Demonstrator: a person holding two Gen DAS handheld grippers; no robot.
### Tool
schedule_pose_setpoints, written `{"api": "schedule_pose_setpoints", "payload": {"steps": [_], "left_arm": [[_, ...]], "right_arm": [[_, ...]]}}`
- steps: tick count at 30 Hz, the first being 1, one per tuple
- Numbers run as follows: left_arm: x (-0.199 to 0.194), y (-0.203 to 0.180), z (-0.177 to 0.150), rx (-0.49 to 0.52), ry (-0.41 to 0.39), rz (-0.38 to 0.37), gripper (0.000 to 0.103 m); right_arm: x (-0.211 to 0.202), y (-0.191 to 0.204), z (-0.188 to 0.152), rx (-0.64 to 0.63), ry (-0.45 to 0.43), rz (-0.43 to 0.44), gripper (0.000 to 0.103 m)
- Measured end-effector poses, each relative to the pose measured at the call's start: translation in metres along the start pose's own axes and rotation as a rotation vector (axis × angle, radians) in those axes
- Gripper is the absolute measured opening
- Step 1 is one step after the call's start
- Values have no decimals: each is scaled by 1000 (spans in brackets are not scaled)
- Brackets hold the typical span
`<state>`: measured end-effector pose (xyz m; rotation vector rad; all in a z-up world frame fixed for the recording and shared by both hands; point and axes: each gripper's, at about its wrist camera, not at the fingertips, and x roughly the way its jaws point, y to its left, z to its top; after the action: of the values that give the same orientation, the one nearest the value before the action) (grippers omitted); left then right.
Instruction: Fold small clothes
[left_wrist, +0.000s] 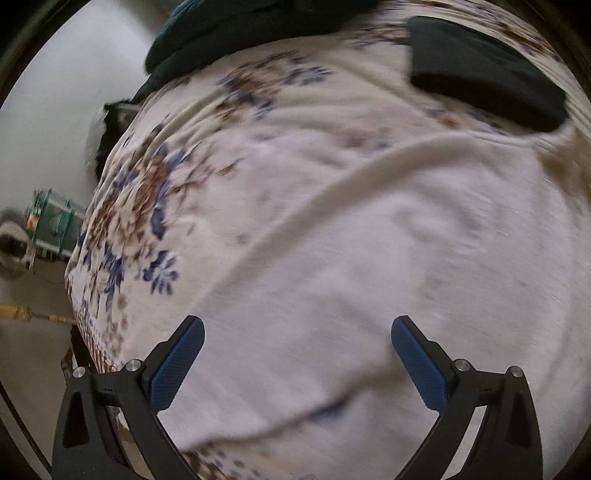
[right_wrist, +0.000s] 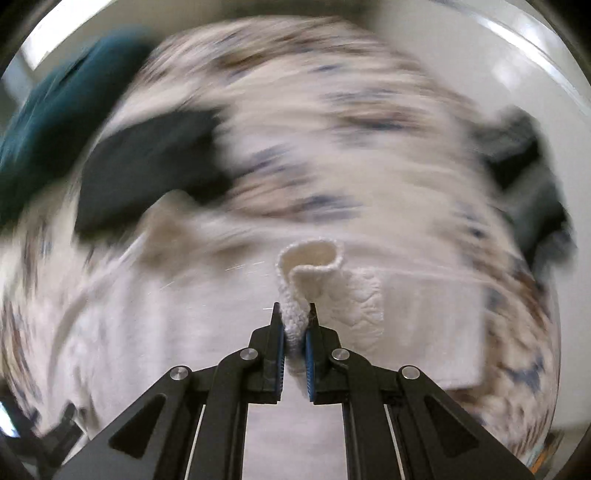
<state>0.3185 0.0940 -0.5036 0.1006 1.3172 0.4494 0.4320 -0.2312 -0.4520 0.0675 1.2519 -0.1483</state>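
Floral bedsheet (left_wrist: 155, 206); left gripper (left_wrist: 297, 328) agape, empty; right gripper (right_wrist: 294, 308) pinching one white garment (right_wrist: 314, 266).

Left gripper (left_wrist: 297, 328) spread — right gripper (right_wrist: 294, 310) clamped.

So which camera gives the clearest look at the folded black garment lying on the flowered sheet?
The left wrist view: the black garment is fairly sharp at upper right, with edges and fold visible. In the right wrist view it is only a motion-blurred dark patch at left.
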Motion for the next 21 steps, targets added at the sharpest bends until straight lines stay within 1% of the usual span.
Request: {"api": "schedule_pose_setpoints", "payload": {"steps": [1,3,6,7,10,11,12,13,14,15,16,17,18,19,20,21], "left_arm": [[8,12,2,-24,7,-1,103],[18,27,5,-56,19,-10,103],[24,50,7,-97,9,-32,103],[26,56,7,-107,7,-38,103],[30,70,7,-131,15,-57,103],[30,76,7,-142,19,-67,103],[28,87,6,-163,21,-84,103],[26,95,4,-178,24,-94,103],[22,107,1,-200,25,-110,103],[17,124,-6,-229,28,-130,103],[12,138,-13,-253,32,-142,103],[8,152,-21,-277,34,-148,103],[3,172,-35,-310,40,-157,103],[1,185,-45,-333,46,-164,103],[0,206,-64,-380,61,-162,103],[0,218,-75,-411,74,-159,103]], "right_arm": [[16,42,0,-51,22,6,9],[45,101,-8,-137,55,6,9],[65,188,-21,-271,59,9,9],[65,209,-25,-301,52,16,9],[63,251,-37,-400,32,3,9],[67,260,-42,-429,49,-2,10],[73,267,-46,-447,84,-5,14],[76,267,-48,-440,124,15,15],[75,260,-49,-406,166,74,23],[71,251,-51,-362,199,141,38],[65,235,-52,-305,226,213,48],[56,212,-52,-240,239,266,66],[48,192,-54,-194,240,286,70],[40,170,-57,-157,234,283,70],[31,146,-63,-131,227,257,71],[28,131,-64,-117,224,235,74]]}}
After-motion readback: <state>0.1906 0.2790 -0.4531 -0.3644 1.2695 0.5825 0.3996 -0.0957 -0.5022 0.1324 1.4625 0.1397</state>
